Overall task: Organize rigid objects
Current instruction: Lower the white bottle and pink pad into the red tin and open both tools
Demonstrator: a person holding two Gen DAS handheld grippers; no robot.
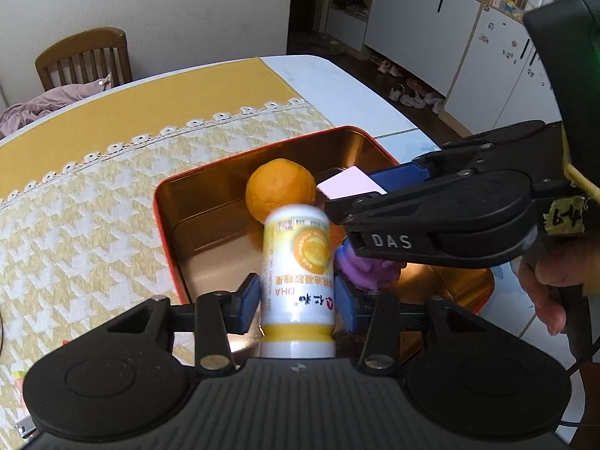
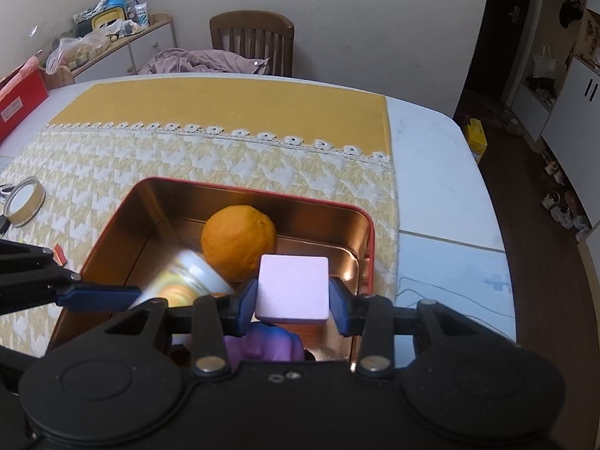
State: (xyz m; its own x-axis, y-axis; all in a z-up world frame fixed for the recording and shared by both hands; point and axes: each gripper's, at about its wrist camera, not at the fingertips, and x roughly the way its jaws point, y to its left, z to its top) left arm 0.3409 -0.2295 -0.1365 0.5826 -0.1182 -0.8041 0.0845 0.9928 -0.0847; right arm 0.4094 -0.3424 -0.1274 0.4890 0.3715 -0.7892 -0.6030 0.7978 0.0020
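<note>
A red tin with a gold inside stands on the yellow cloth. In it lie an orange and a purple toy. My left gripper is shut on a white and yellow bottle, held over the tin's near part, its far end blurred. From the right, my right gripper reaches in over the tin. In the right wrist view the right gripper is shut on a pink block, just in front of the orange and above the purple toy.
A roll of tape lies on the cloth left of the tin. A red box sits at the table's far left corner. A wooden chair with pink cloth stands behind the table. A hand holds the right gripper's handle.
</note>
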